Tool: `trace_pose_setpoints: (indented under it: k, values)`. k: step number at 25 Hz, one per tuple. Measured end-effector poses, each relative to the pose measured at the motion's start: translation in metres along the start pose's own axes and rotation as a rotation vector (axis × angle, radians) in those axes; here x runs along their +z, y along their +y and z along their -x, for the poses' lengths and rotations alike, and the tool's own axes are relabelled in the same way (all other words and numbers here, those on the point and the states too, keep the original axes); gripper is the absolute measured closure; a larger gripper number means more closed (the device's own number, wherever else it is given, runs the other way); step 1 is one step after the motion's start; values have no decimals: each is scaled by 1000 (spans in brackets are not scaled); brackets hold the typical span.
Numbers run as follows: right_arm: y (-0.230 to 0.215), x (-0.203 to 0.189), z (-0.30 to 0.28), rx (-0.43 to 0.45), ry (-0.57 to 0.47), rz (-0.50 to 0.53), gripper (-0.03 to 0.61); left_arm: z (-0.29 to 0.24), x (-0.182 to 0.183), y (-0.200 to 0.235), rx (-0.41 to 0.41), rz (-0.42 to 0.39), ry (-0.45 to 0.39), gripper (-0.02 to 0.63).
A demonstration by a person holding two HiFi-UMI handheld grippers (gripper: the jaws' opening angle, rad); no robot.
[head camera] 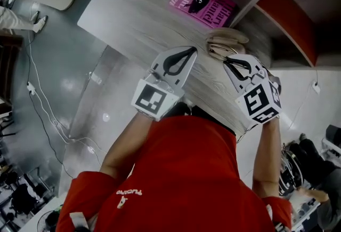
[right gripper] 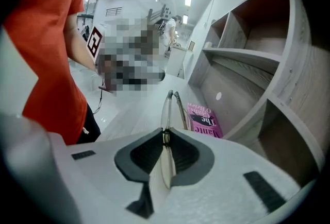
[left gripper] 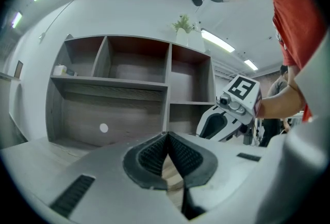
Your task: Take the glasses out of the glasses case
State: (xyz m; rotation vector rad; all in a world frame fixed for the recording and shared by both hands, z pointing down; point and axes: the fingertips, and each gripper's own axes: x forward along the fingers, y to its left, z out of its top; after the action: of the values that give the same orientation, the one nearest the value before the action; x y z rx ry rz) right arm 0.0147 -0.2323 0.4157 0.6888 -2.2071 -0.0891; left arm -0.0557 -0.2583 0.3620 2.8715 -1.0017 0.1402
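In the right gripper view my right gripper (right gripper: 166, 133) is shut on the thin-framed glasses (right gripper: 168, 109), which stand up on edge from between the pads, held above the desk. The head view shows the same gripper (head camera: 226, 60) just in front of the tan glasses case (head camera: 226, 39), which lies on the pale wooden desk (head camera: 133, 17). My left gripper (head camera: 192, 51) hovers to the left of the case and apart from it. Its pads meet at the tips in the left gripper view (left gripper: 166, 136), with nothing between them.
A pink book (head camera: 205, 4) lies on the desk behind the case, also seen as the pink book (right gripper: 206, 122). An open shelf unit (head camera: 287, 7) rises at the back right of the desk. Cables (head camera: 40, 97) run over the grey floor at left.
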Motion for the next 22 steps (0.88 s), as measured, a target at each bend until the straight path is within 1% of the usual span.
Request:
trace_pose_setpoints:
  k: [5, 10, 14, 22]
  values:
    - [0, 6, 15, -55, -49, -104, 535, 4, -2, -6, -3, -1, 2, 603]
    - [11, 17, 29, -84, -108, -198, 535, 9, 4, -16, -23, -13, -6, 603]
    - [20, 23, 34, -92, -158, -225, 535, 10, 7, -22, -33, -14, -14, 603]
    - [25, 25, 42, -105, -167, -236, 537, 14, 9, -28, -47, -27, -11, 603]
